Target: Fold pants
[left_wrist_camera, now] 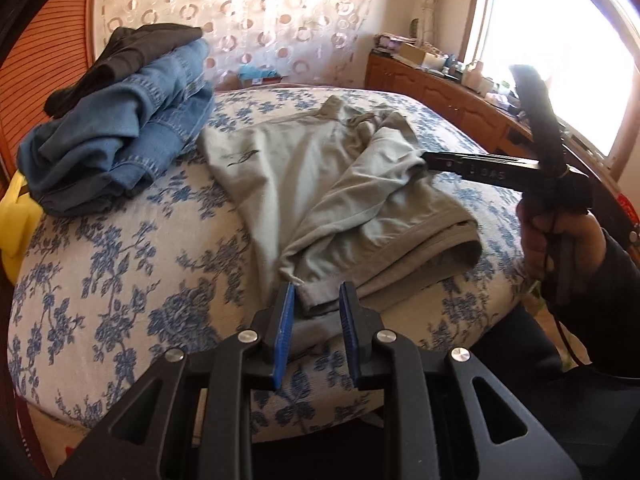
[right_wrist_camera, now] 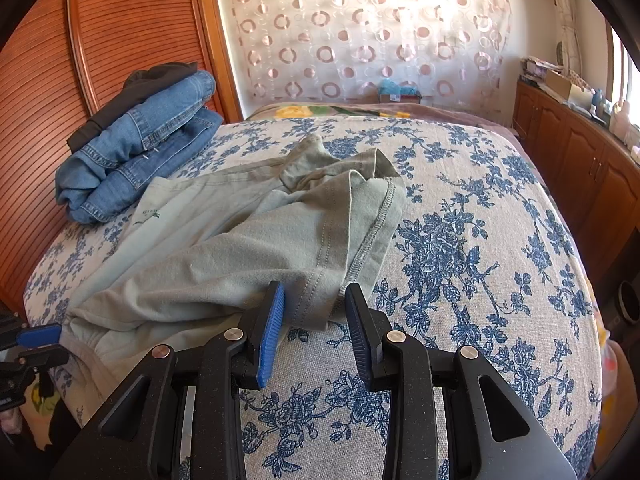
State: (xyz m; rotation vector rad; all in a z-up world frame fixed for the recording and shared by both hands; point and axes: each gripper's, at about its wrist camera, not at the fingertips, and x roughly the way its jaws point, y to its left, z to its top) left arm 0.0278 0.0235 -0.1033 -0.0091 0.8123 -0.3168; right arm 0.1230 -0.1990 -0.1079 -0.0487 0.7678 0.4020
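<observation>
Left wrist view: the left gripper is parted, its 2 blue pads standing either side of a hem corner of the grey-green pants without pinching it. The pants lie crumpled on the floral bedspread directly ahead of the fingers, 1 portion folded back over the rest. Ahead and to the right, the right gripper reaches into the far edge of the cloth, carried by the right hand; its fingertips are buried in the fabric there.

Right wrist view: the right gripper stands spread, the stitched edge of the pants lying between its fingers, not clamped. At the lower left of this tool, the left gripper shows 1 blue pad against the cloth's near corner. Ahead and to the left, folded blue jeans sit stacked under a dark garment, near the wooden slatted panel. A circle-patterned curtain hangs beyond the bed.
</observation>
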